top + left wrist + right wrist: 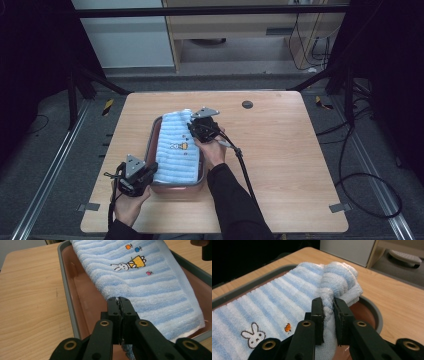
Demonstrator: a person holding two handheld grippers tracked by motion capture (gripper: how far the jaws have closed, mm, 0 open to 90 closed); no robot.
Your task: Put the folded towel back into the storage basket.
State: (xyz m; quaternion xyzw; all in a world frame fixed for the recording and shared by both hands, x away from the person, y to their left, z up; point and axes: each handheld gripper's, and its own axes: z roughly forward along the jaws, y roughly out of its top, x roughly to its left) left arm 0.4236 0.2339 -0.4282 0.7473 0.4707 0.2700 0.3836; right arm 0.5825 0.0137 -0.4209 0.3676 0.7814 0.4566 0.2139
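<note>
Pinching the blue striped towel [176, 150], both the left tool [119, 299] and right tool [328, 302] are clamped on its edges.

From my end it's a light wooden table [280, 165] with rounded corners, a small dark round disc [247, 104] near its far edge, and a grey-rimmed, reddish-brown tray [176, 189] sitting left of centre toward the near side.

My sleeves [235, 200] are dark; each hand-held gripper [119, 302] is matte black with brass-ringed screw holes, a grey three-cornered plate [205, 112] and trailing black cable [245, 170]
</note>
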